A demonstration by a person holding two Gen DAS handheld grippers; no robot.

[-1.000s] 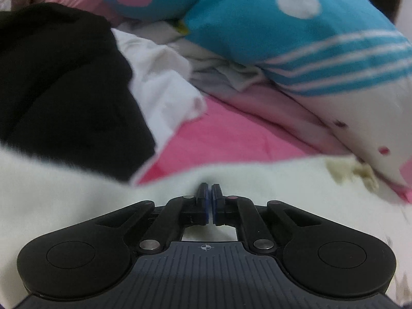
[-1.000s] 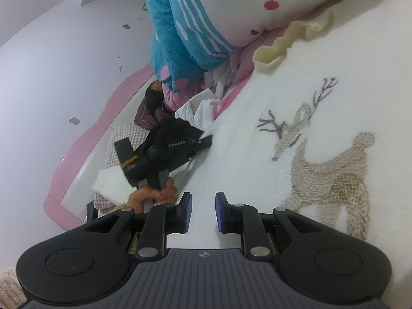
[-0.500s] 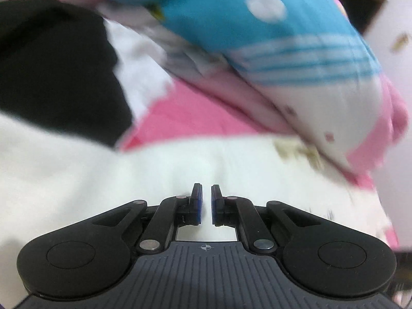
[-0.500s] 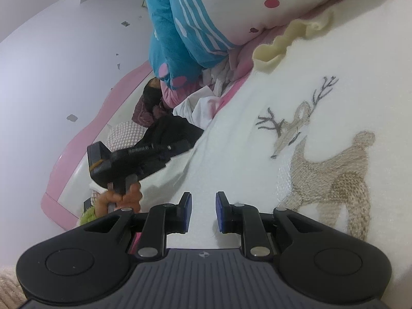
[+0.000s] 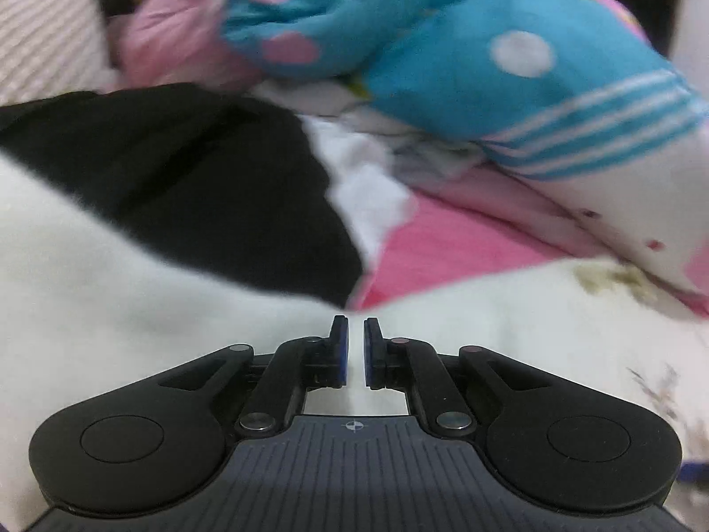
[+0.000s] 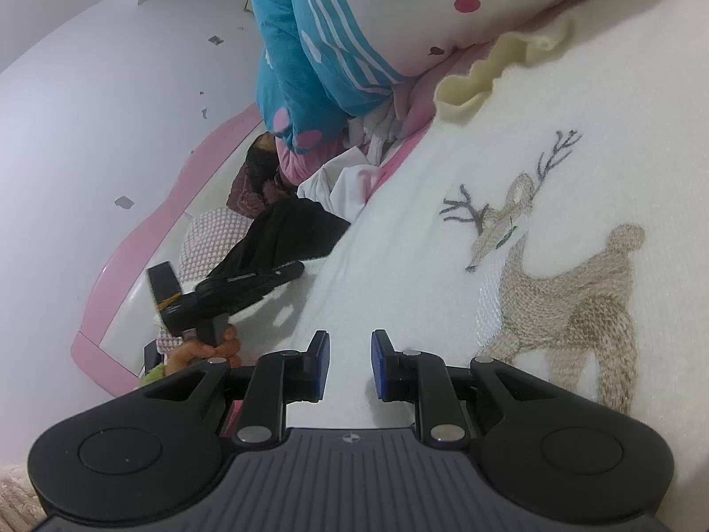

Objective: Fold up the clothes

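**White reindeer sweater lies spread, ungripped**

The white reindeer sweater [image 6: 509, 204] lies flat beside the black garment [image 5: 186, 186]; soft, light, probably limp; pinch its hem; left gripper [image 5: 353, 346] nearly closed, empty; right gripper [image 6: 350, 365] slightly parted, seemingly holding nothing.

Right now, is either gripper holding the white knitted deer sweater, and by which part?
Right gripper: open, holding nothing. Left gripper: shut; whether it pinches the white knitted deer sweater cannot be told.
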